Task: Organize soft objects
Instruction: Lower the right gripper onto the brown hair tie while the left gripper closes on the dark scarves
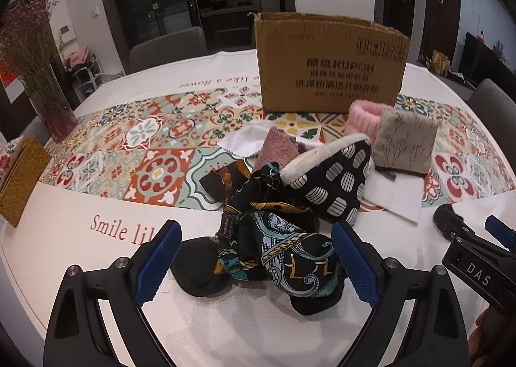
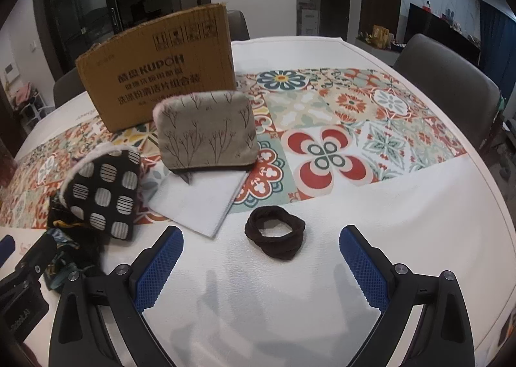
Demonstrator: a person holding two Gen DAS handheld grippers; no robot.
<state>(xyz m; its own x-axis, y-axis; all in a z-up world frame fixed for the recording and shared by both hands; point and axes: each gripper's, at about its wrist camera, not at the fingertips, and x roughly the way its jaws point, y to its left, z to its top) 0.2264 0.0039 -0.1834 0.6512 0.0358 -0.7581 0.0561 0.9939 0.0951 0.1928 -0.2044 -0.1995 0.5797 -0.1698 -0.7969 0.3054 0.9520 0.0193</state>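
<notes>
My left gripper (image 1: 256, 231) is open over a crumpled black patterned scarf (image 1: 283, 251) with a black pad (image 1: 196, 265) beside it. Behind lie a black spotted mitt (image 1: 335, 183), a mauve knit piece (image 1: 279, 148), a white cloth (image 1: 248, 138), a pink knit item (image 1: 362, 115), a grey branch-print pouch (image 1: 404, 141) and a folded white cloth (image 1: 393, 196). My right gripper (image 2: 261, 238) is open, just in front of a dark brown hair band (image 2: 275, 236). The pouch (image 2: 206, 130), mitt (image 2: 101, 196) and folded cloth (image 2: 200, 202) show in the right wrist view.
An open cardboard box (image 1: 329, 61) stands at the back of the round table (image 1: 96, 270), on a tiled-pattern runner (image 1: 154, 148). A vase of dried flowers (image 1: 48, 90) and a yellow woven box (image 1: 21, 180) stand at the left. Grey chairs (image 2: 448, 83) surround the table.
</notes>
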